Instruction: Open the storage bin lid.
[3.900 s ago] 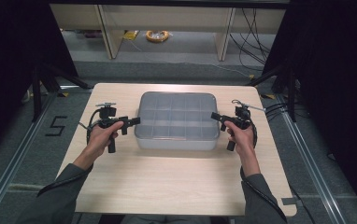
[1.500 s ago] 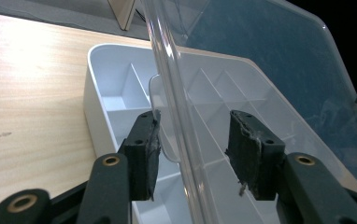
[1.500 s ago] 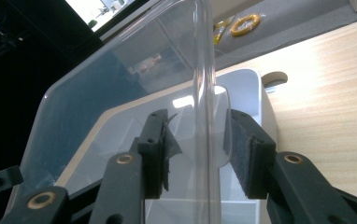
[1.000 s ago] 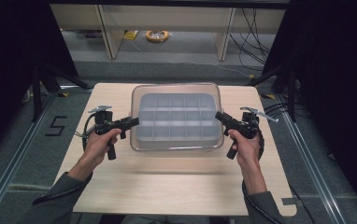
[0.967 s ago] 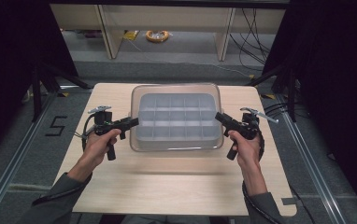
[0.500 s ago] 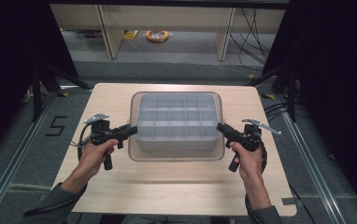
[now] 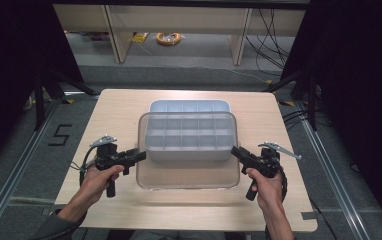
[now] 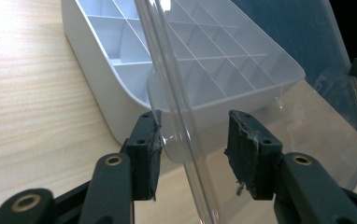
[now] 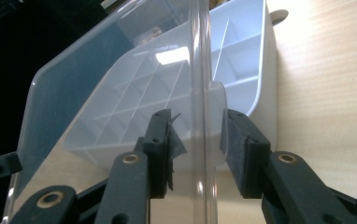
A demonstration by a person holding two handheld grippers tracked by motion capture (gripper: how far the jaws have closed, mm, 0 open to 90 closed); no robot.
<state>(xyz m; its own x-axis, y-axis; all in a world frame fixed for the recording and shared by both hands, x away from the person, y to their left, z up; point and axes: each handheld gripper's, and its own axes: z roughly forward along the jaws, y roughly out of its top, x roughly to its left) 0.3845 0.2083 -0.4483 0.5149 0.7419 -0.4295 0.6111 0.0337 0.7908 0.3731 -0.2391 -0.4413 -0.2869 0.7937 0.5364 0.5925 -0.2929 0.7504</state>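
Observation:
A white compartment box (image 7: 189, 106) stands mid-table. A clear lid (image 7: 189, 172) is off it and slants down from the box's front toward the person, its near edge low at the tabletop. My left gripper (image 7: 141, 155) is at the lid's left rim. In the left gripper view the rim of the lid (image 8: 186, 154) runs between the jaws of that gripper (image 8: 193, 158), with a gap to the right pad. My right gripper (image 7: 234, 151) is at the right rim. The lid's edge (image 9: 200, 93) passes between the spread jaws of the right gripper (image 9: 197, 149).
The wooden table (image 7: 109, 120) has bare strips left, right and in front of the box. Beyond its far edge lie a grey floor, shelf legs and a yellow cable coil (image 7: 168, 38). Dark stands flank both sides.
The lid has come off the box and moved toward the person, dropping low at its near edge. Both hands drew back with it. The box stayed put.

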